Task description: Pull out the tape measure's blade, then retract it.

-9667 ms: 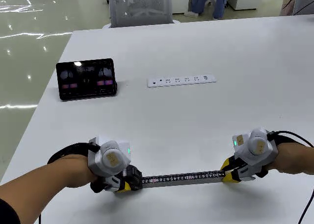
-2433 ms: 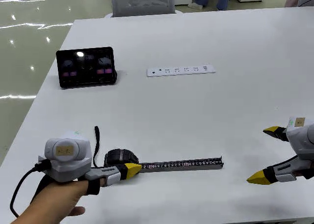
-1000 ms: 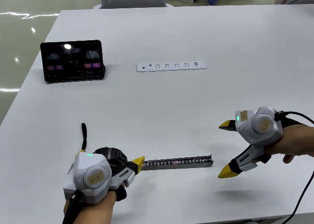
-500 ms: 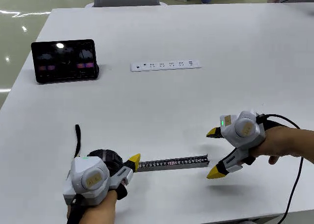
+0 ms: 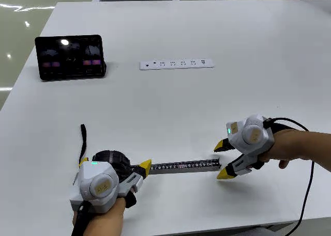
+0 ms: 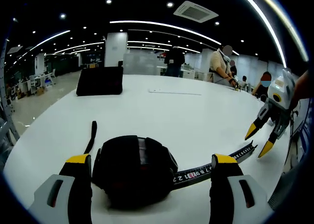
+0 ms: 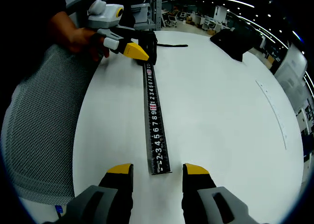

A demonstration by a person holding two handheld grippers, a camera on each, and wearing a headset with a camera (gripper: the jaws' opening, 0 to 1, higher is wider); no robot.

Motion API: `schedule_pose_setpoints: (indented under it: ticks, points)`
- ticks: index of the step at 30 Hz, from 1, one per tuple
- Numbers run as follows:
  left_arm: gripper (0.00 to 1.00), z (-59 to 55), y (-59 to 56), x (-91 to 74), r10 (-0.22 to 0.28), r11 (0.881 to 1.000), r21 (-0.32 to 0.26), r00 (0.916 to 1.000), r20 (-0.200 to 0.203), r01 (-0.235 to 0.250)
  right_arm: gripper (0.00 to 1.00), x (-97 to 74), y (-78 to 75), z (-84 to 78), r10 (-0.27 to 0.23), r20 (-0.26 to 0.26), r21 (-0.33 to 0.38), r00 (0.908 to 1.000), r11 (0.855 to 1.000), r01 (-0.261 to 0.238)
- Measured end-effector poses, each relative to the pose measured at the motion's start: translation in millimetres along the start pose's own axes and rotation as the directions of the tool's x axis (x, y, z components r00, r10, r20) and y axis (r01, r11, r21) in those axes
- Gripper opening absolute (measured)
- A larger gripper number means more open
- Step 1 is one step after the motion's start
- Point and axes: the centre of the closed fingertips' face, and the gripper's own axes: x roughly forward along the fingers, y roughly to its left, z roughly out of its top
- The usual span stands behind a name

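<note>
Tape measure lying on the white table, blade out, both grippers unclenched.
The case is black and rounded, at the near left of the table, with a black wrist strap trailing from it; the left gripper straddles it with its yellow-tipped jaws spread, a gap showing on one side. The dark blade runs flat along the table from the case towards the right gripper, whose jaws stand apart on either side of the blade's end without pinching it. White numerals read 2 to 9 from that end, then a 10 marked in red (further digits grow too small to read). A dark tablet and a white power strip sit well behind.
</note>
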Motion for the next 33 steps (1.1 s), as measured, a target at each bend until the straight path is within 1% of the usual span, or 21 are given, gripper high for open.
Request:
schedule_pose_setpoints:
  ticks: [4,6,10,11,13,16,20,22,25,26,30,33]
  points:
    - [0.99,2.0,4.4,-0.3,0.005,1.000,0.022,1.0000,0.006,-0.006,0.27,3.1,2.4,-7.1,0.013,-0.028,-0.030,0.9995,0.999,-0.014]
    - [0.99,3.9,6.6,-0.7,0.009,1.000,0.012,0.9999,0.011,-0.009,0.26,3.7,1.8,-5.0,0.015,-0.017,-0.020,0.9997,1.000,-0.015]
    - [0.99,1.6,7.3,-1.0,0.013,1.000,0.007,0.9999,0.002,-0.013,0.24,2.8,0.5,-4.5,0.022,-0.021,-0.035,0.9995,0.999,-0.023]
    - [0.99,1.3,7.2,-1.1,0.014,1.000,0.008,0.9999,0.000,-0.014,0.22,2.6,-0.3,-4.9,0.024,-0.025,-0.037,0.9994,0.999,-0.025]
    - [0.99,1.4,7.1,-1.6,0.014,1.000,0.007,0.9999,0.000,-0.014,0.16,2.7,-3.4,-5.6,0.023,-0.036,-0.045,0.9991,0.999,-0.024]
    - [0.99,1.0,8.4,-1.9,0.018,1.000,-0.001,0.9998,-0.001,-0.018,0.12,2.5,-4.6,-5.0,0.023,-0.035,-0.040,0.9991,0.999,-0.025]
    - [0.99,-0.1,10.5,-2.4,0.027,0.999,-0.019,0.9996,-0.005,-0.027,0.12,1.9,-3.8,-5.3,0.031,-0.034,-0.048,0.9990,0.998,-0.032]
    - [0.99,-0.1,10.5,-2.4,0.029,0.999,-0.024,0.9996,-0.005,-0.029,0.11,2.2,-2.2,-5.9,0.033,-0.038,-0.074,0.9987,0.997,-0.036]
    - [0.99,-3.4,9.2,-2.2,0.029,0.999,-0.035,0.9992,-0.026,-0.029,0.11,1.6,-2.1,-5.4,0.035,-0.038,-0.057,0.9987,0.998,-0.037]
    - [0.99,-3.9,9.4,-2.0,0.030,0.999,-0.037,0.9991,-0.029,-0.031,0.11,1.5,-2.0,-5.5,0.032,-0.037,-0.032,0.9988,0.999,-0.033]
    - [0.99,-5.6,10.3,-2.0,0.038,0.997,-0.059,0.9987,-0.035,-0.040,0.11,1.4,-1.0,-4.6,0.033,-0.051,-0.047,0.9981,0.998,-0.036]
    - [0.94,-3.9,12.9,-1.5,0.046,0.997,-0.065,0.9984,-0.032,-0.048,0.11,1.3,-0.9,-4.4,0.033,-0.063,-0.050,0.9975,0.998,-0.036]
